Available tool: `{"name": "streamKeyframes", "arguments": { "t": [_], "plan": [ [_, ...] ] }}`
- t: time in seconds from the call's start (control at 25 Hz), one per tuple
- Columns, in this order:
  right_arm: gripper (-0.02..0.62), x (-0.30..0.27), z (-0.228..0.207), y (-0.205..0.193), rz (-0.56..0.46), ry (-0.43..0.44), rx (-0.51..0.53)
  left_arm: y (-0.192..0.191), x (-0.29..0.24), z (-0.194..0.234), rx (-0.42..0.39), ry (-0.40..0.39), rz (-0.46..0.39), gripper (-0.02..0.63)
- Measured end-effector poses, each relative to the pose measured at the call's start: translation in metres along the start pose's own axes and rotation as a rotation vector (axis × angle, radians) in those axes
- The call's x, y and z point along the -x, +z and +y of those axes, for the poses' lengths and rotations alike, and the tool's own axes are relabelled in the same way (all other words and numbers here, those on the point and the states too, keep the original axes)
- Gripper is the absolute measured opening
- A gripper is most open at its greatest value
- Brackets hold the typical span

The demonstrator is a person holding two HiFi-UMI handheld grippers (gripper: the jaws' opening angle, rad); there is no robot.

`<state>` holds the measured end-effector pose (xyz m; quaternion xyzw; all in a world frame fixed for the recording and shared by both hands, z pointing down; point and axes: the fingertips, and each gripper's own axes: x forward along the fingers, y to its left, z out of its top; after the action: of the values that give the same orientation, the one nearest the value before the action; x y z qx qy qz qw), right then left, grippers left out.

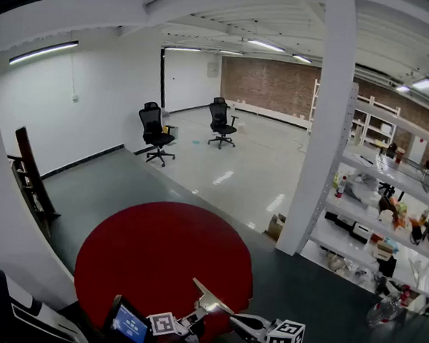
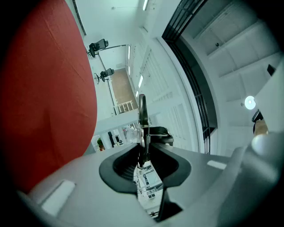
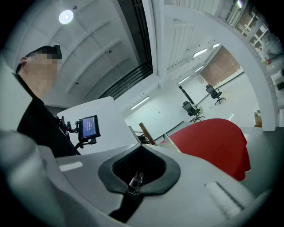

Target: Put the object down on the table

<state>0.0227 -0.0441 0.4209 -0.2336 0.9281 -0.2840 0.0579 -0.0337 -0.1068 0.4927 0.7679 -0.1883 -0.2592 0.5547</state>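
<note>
My left gripper [image 2: 143,165] has its jaws drawn nearly together, pinching the silver metal spring clip with a black handle [image 2: 142,116] just below its coil spring. My right gripper [image 3: 135,189] is closed tight on a small metal end of the same clip. The clip therefore hangs between both grippers, in the air at the near edge of the round red table [image 1: 163,263], and as far as I can judge it is not touching it. To set it down well, I reckon I should carry it forward over the table's middle, away from the rim, and lower both grippers together so it goes down level. I would let it rest on the red surface before easing any jaws apart, one side first. Opening early risks it dropping or springing off onto the dark grey floor [image 1: 324,289] beside the table.
</note>
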Motion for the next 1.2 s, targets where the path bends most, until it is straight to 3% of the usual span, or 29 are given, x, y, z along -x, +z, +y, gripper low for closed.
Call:
{"name": "streamKeyframes", "arguments": {
  "t": [0.64, 0.84, 1.04, 1.12, 1.2],
  "plan": [
    [0.003, -0.008, -0.006, -0.009, -0.001, 0.012, -0.011, 0.003, 0.009, 0.019, -0.003, 0.063, 0.0, 0.109],
    [0.003, -0.007, -0.014, -0.015, 0.022, 0.005, -0.033, 0.006, 0.024, 0.04, 0.091, 0.162, -0.021, 0.109],
    [0.003, -0.027, -0.029, 0.004, -0.011, -0.033, 0.007, 0.018, 0.047, 0.065, 0.221, 0.29, -0.06, 0.109],
    [0.004, -0.028, -0.019, 0.001, -0.005, -0.057, -0.004, 0.033, 0.051, 0.078, 0.224, 0.312, -0.083, 0.109],
    [0.003, -0.018, -0.011, -0.003, 0.024, -0.079, -0.038, 0.061, 0.045, 0.096, 0.159, 0.29, -0.114, 0.109]
  ]
}}
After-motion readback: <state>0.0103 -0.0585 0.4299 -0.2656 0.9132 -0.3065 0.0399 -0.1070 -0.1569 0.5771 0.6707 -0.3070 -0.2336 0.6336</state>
